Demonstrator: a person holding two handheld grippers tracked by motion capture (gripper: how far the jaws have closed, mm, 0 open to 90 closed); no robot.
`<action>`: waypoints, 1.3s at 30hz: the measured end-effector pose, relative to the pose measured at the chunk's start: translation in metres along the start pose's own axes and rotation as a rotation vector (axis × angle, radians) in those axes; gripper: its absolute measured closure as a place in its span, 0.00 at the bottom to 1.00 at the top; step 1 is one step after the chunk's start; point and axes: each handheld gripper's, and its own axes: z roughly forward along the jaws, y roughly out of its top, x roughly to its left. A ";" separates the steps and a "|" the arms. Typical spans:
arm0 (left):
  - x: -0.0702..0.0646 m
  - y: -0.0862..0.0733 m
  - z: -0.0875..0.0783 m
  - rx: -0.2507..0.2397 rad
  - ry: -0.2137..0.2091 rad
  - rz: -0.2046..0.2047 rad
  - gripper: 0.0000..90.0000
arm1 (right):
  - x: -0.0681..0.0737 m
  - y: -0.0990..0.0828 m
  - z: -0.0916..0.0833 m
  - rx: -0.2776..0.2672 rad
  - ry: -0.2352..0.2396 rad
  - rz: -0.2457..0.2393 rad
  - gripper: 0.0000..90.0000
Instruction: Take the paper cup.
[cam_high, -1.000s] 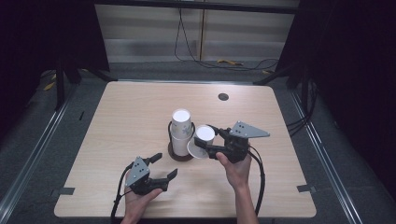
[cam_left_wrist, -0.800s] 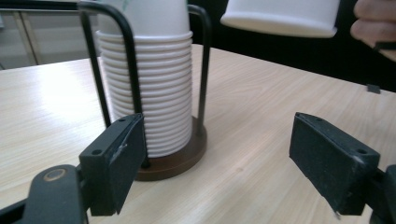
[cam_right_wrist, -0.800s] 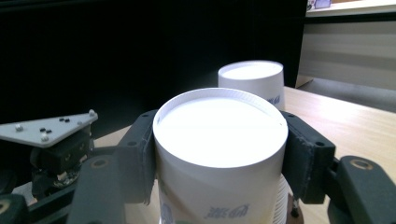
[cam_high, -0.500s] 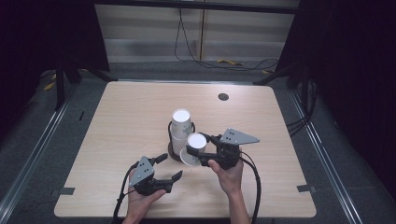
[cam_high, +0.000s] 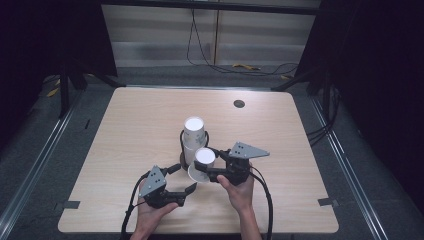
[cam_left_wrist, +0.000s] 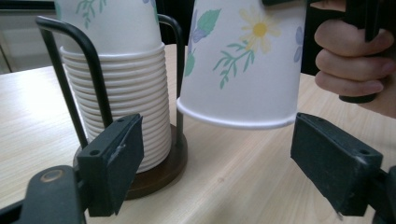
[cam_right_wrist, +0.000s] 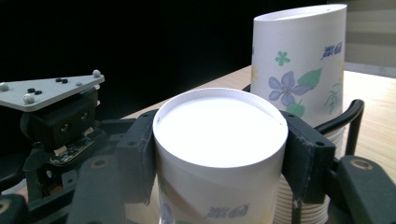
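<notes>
Cup (cam_high: 202, 164), the single paper one with the flower print, is held upside down in your right hand-held gripper (cam_high: 216, 172); its two jaws press on the wall of the cup near the closed bottom, one at each side. It hangs above the surface (cam_high: 125, 130), just in front of the stack of cups (cam_high: 193, 137) that stands in the wire holder (cam_left_wrist: 173, 70). I judge that you have taken this cup off the stack and now bring it toward your left hand-held gripper (cam_high: 176, 186).

That left one has its jaws wide apart and holds nothing. The rim of the cup is between them, but a little higher and farther away. For a handover, you must raise and advance the left one until the jaws come beside the wall, then close gently, because thin paper dents easily.

Your right hand (cam_high: 240, 189) holds its hand-held gripper about level; your left hand (cam_high: 150, 214) is low near the surface, pointing at the cup.
</notes>
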 end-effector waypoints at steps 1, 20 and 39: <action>0.000 0.000 0.000 0.001 -0.002 0.002 0.18 | 0.000 -0.001 0.001 -0.001 0.003 -0.003 0.40; 0.000 0.002 0.012 0.015 -0.078 0.010 0.19 | 0.009 -0.013 0.013 0.020 0.055 0.007 0.40; 0.003 0.001 0.016 0.022 -0.094 0.013 0.28 | 0.012 -0.019 0.022 0.019 0.086 0.023 0.39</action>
